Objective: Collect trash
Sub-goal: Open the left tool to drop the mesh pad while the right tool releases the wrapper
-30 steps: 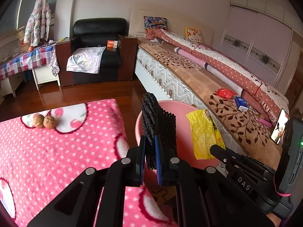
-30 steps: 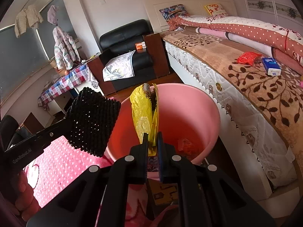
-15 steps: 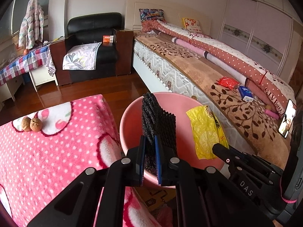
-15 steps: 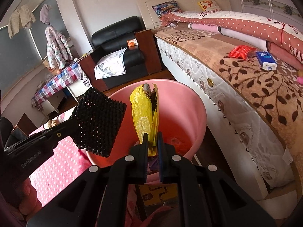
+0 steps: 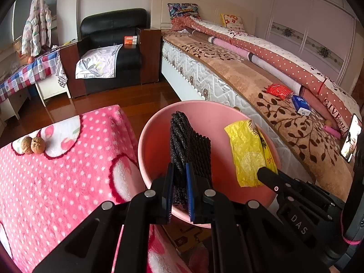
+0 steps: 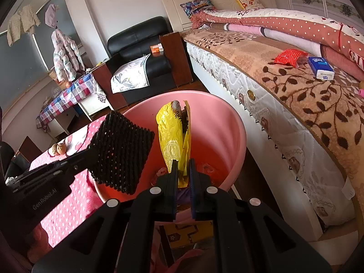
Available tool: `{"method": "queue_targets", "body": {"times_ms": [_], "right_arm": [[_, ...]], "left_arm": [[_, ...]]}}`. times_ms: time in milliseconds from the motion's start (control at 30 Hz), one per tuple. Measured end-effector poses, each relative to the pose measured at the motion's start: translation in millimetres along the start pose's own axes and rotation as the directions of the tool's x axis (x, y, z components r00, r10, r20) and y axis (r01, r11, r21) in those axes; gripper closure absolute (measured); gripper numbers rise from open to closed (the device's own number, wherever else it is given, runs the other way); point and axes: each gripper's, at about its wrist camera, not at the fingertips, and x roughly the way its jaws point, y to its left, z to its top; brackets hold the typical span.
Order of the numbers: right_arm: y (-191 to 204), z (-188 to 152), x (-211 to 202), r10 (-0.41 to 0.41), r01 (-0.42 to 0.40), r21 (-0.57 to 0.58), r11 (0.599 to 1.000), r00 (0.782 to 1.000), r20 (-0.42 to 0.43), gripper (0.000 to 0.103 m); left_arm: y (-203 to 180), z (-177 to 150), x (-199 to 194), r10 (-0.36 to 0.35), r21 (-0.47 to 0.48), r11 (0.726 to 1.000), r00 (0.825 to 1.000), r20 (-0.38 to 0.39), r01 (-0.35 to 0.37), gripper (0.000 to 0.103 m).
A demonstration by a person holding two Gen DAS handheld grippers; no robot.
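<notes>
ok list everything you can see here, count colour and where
foam net: 1, black, held over the bucket
wrapper: 1, yellow, held over the bucket
bucket: 1, pink, between blanket and bed
walnuts: 2, brown, on the blanket
blanket: 1, pink with white dots, left of the bucket
packet: 1, red, on the bed
tissue pack: 1, blue and white, beside the packet
armchair: 1, black, far wall
left gripper: 1, black, shut on foam net
right gripper: 1, black, shut on wrapper

A black armchair (image 5: pixel 112 45) stands beside the bed (image 5: pixel 227 68) on dark, seemingly wooden floor (image 5: pixel 127 97).
</notes>
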Motion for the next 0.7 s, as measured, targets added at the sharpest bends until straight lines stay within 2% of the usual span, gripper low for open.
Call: {"method": "queue_targets", "body": {"times_ms": [100, 167, 233, 467, 533, 600, 700], "right_arm": [[-0.8, 0.7, 1.3, 0.006, -0.006, 0.009, 1.0, 1.0, -0.003, 0.094], [-1.7, 1.4, 2.3, 0.007, -0.007, 0.014, 1.0, 1.0, -0.007, 0.094], [-2.0, 1.5, 3.0, 0.0, 0.0, 0.016, 1.0, 1.0, -0.008, 0.094], [-3.1, 1.9, 4.5, 0.0, 0.0, 0.028, 1.0, 1.0, -0.024, 0.093], [-4.0, 2.6, 4.5, -0.001, 0.002, 0.036, 0.999, 1.0, -0.025, 0.085], [-4.5, 3.2, 3.4, 0.007, -0.006, 0.046, 0.999, 1.0, -0.022, 0.071], [-3.4, 3.0, 1.8, 0.008, -0.007, 0.042, 0.999, 1.0, -0.021, 0.069]], "left_arm": [[-0.5, -0.2, 0.4, -0.004, -0.002, 1.0, 1.0, 0.0, 0.004, 0.084], [-0.3, -0.2, -0.7, -0.006, -0.005, 1.0, 1.0, 0.002, 0.006, 0.067], [0.9, -0.2, -2.2, -0.007, -0.011, 1.0, 1.0, 0.006, 0.007, 0.061], [2.3, -1.6, -8.7, -0.024, -0.017, 1.0, 1.0, 0.015, 0.024, 0.053], [2.6, -1.7, -10.8, -0.028, -0.02, 0.999, 0.999, 0.02, 0.029, 0.051], [3.0, -1.6, -13.4, -0.033, -0.022, 0.999, 0.999, 0.025, 0.033, 0.05], [3.5, -1.5, -16.9, -0.035, -0.025, 0.999, 0.999, 0.032, 0.036, 0.05]]}}
